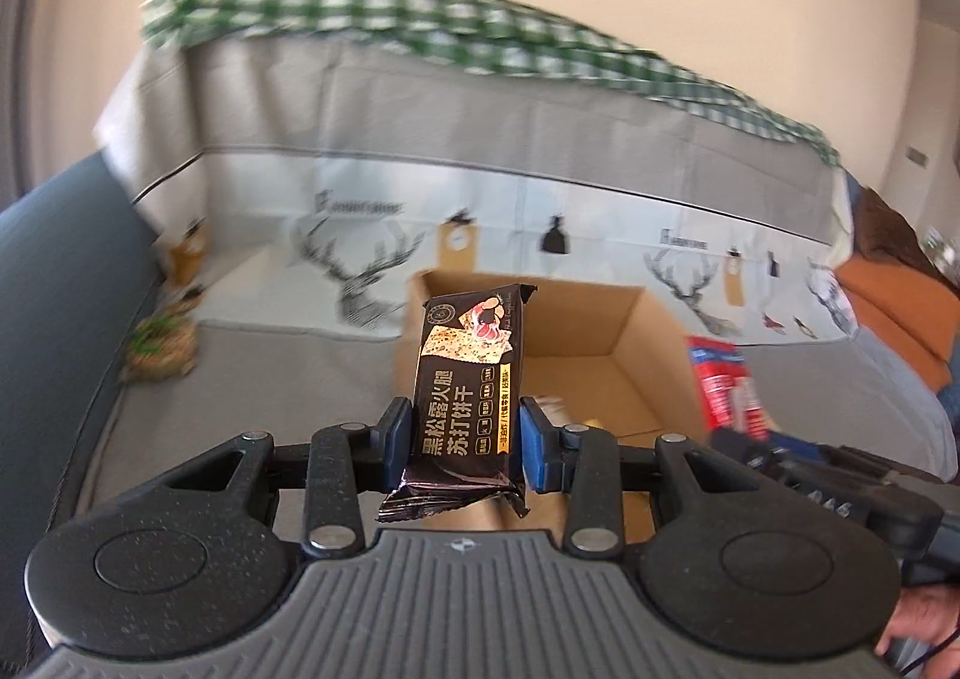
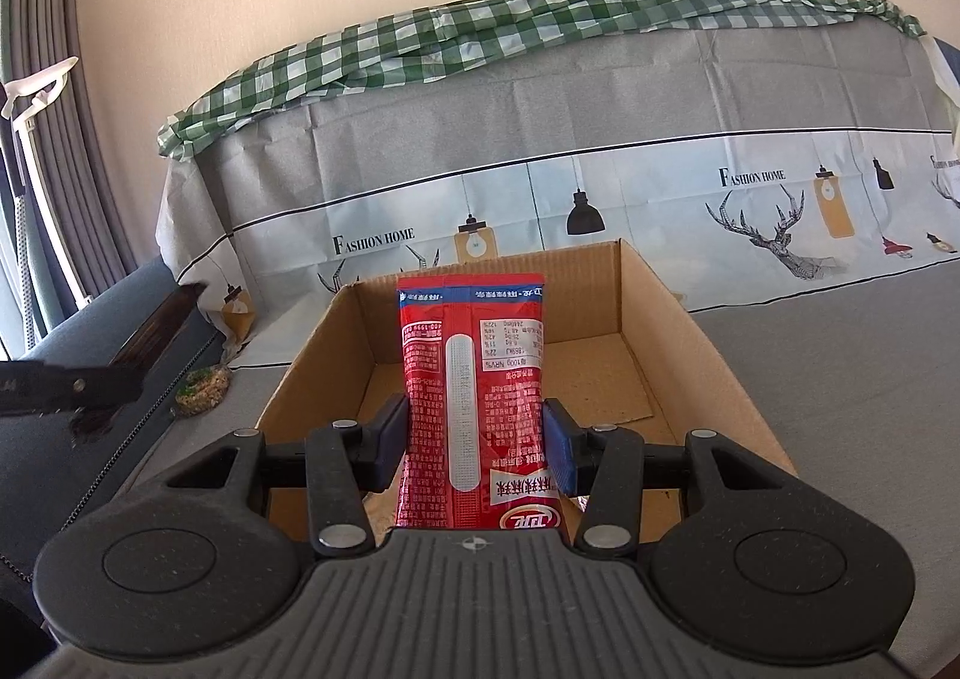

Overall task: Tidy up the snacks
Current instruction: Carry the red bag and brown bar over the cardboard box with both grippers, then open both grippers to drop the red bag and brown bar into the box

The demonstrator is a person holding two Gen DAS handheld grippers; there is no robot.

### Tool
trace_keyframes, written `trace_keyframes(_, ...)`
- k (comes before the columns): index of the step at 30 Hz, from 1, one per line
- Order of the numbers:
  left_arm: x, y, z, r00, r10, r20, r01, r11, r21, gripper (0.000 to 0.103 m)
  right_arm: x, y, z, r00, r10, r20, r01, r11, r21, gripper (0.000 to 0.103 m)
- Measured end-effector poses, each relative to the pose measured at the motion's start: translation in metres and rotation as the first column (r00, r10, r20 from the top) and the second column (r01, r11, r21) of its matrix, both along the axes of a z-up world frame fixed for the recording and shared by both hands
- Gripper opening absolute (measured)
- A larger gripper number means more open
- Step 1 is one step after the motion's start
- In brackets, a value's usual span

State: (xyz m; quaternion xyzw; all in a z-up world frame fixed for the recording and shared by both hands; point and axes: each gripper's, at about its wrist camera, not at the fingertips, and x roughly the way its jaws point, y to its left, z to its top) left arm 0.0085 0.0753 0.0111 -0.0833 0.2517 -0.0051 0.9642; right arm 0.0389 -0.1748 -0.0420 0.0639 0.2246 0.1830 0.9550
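Left tool (image 1: 467,433) clamps black cracker pack (image 1: 465,385) | right tool (image 2: 474,448) clamps red packet (image 2: 474,397) — box (image 2: 708,355) floor seen there only

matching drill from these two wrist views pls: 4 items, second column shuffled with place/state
Items:
1. dark cracker packet
2. red snack packet
3. cardboard box
4. green-and-tan snack bag

Place/state:
A. lying on the grey cover, left of the box
B. clamped in the right gripper
C. open-topped, in front of both grippers
D. clamped in the left gripper

Pairs: 1-D, 2-B, 3-C, 4-A
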Motion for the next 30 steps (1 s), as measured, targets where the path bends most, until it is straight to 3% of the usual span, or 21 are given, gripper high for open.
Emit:
trace_keyframes(5,0.022,-0.036,0.007,0.997,-0.077,0.023,0.076,0.997,0.012,0.041,0.003,-0.004,0.0,1.0,0.004,-0.004,-0.004,1.0,0.013,0.049)
trace_keyframes(14,0.055,-0.067,0.016,0.99,-0.127,0.059,0.129,0.991,-0.03,0.042,0.003,-0.015,0.002,1.0,-0.021,0.017,0.02,0.998,0.067,0.052)
trace_keyframes(15,0.057,-0.069,0.017,0.988,-0.142,0.059,0.144,0.989,-0.029,0.049,0.003,-0.016,0.002,1.0,-0.026,0.018,0.024,0.997,0.076,0.054)
trace_keyframes(16,0.06,-0.071,0.017,0.987,-0.155,0.05,0.157,0.987,-0.025,0.067,0.003,-0.017,0.002,0.999,-0.035,0.024,0.033,0.996,0.082,0.06)
trace_keyframes(17,0.06,-0.072,0.017,0.987,-0.153,0.049,0.153,0.988,-0.015,0.073,0.004,-0.019,0.002,0.999,-0.042,0.025,0.039,0.995,0.087,0.074)
trace_keyframes(18,0.057,-0.072,0.016,0.988,-0.141,0.062,0.141,0.99,-0.003,0.076,0.004,-0.019,0.002,0.998,-0.049,0.026,0.046,0.995,0.09,0.08)
trace_keyframes(21,0.044,-0.063,0.007,0.992,-0.11,0.07,0.11,0.994,-0.007,0.076,0.005,-0.021,0.002,0.998,-0.061,0.027,0.058,0.994,0.089,0.08)
trace_keyframes(24,0.023,-0.041,-0.012,0.997,-0.062,0.047,0.063,0.998,-0.018,0.071,0.004,-0.021,0.002,0.998,-0.064,0.027,0.062,0.994,0.088,0.082)
trace_keyframes(30,-0.011,0.025,-0.049,0.998,0.029,-0.06,-0.03,0.999,-0.017,0.03,0.001,-0.016,0.004,0.998,-0.055,0.042,0.052,0.997,0.065,0.082)
